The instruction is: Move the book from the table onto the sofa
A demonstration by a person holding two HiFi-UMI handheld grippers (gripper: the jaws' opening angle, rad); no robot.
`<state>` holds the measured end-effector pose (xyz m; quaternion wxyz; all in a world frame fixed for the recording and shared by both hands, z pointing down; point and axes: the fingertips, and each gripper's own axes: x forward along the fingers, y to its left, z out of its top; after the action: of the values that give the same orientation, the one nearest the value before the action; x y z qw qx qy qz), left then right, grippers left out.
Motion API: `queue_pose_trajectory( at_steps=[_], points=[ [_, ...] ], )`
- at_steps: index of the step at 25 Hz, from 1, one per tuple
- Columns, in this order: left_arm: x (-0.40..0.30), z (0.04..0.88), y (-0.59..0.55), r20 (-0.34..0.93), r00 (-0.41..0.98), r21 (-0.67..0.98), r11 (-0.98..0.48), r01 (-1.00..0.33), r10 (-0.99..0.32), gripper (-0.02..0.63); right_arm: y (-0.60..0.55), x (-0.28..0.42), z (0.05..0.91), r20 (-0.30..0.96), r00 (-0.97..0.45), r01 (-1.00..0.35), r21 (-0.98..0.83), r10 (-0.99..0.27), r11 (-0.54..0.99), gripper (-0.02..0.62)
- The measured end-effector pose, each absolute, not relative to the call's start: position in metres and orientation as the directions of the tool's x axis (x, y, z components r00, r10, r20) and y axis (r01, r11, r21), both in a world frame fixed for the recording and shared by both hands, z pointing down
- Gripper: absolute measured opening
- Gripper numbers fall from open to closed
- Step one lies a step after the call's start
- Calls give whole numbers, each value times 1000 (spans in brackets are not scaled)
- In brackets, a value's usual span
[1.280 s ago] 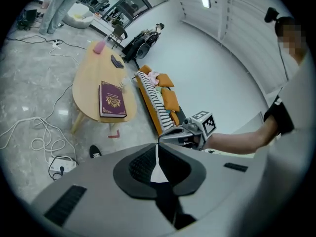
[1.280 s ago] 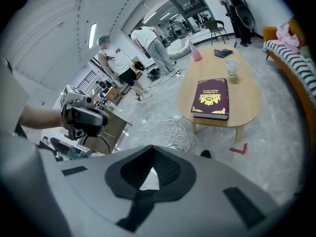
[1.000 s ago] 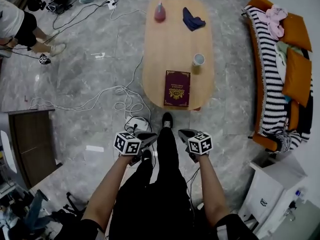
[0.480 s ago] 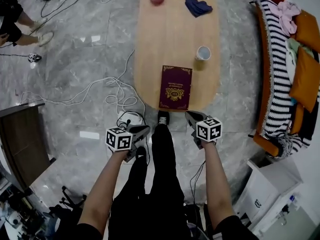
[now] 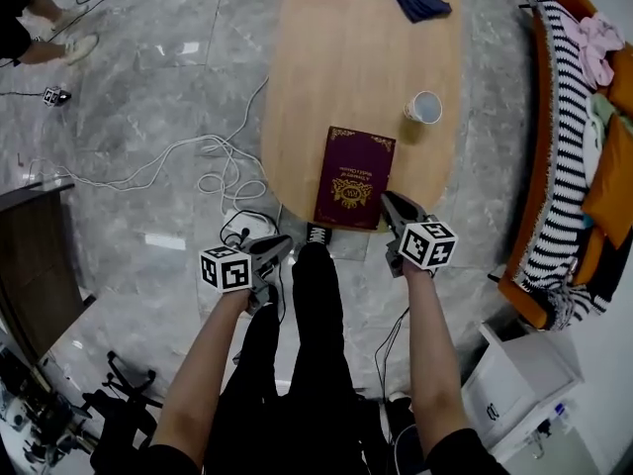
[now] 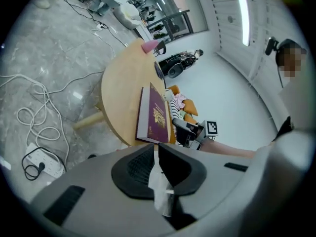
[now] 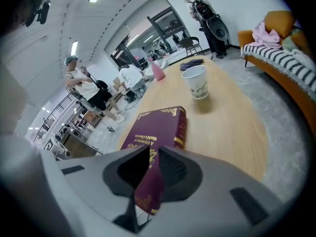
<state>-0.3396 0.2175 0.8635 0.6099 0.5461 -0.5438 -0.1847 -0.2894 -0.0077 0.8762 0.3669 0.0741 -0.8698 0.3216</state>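
Person (image 5: 315,364) closer, book (image 5: 354,178) lengthwise along table (image 5: 346,67)

Matt wooden table (image 5: 336,77), glossy stone floor (image 5: 148,92).

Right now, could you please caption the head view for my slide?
Maroon book lies on the oval wooden table near a paper cup, striped sofa alongside.

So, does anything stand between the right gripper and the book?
Nothing visible. The right gripper, jaws opening with nothing between them, hovers at the near right corner of the book; the cup stands farther up the table, off that path.
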Motion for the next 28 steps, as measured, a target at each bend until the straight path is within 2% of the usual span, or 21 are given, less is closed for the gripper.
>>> queue_pose_trajectory(
  at_steps=[2, 4, 7, 9, 17, 24, 28],
  points=[
    [-344, 874, 218, 485, 316, 852, 358, -382, -815, 21, -18, -298, 878, 679, -729, -368, -497, 88, 786, 60],
    [-347, 881, 217, 485, 307, 852, 364, -375, -819, 47, -26, -305, 881, 682, -728, -372, -478, 70, 796, 117],
    [-352, 887, 212, 443, 300, 880, 345, -327, -845, 144, -37, -311, 891, 682, -730, -390, -468, 44, 793, 229],
    [-353, 890, 209, 415, 298, 896, 330, -297, -860, 174, -43, -315, 896, 673, -739, -404, -484, 35, 777, 258],
    [-361, 904, 206, 366, 269, 927, 322, -194, -891, 214, -48, -331, 915, 649, -752, -367, -555, 113, 746, 261],
    [-349, 918, 212, 376, 277, 925, 340, -170, -884, 274, -25, -336, 914, 619, -766, -286, -568, 173, 772, 261],
    [-343, 924, 215, 372, 290, 927, 339, -160, -882, 279, -9, -338, 914, 618, -761, -258, -570, 199, 780, 261]
  ],
)
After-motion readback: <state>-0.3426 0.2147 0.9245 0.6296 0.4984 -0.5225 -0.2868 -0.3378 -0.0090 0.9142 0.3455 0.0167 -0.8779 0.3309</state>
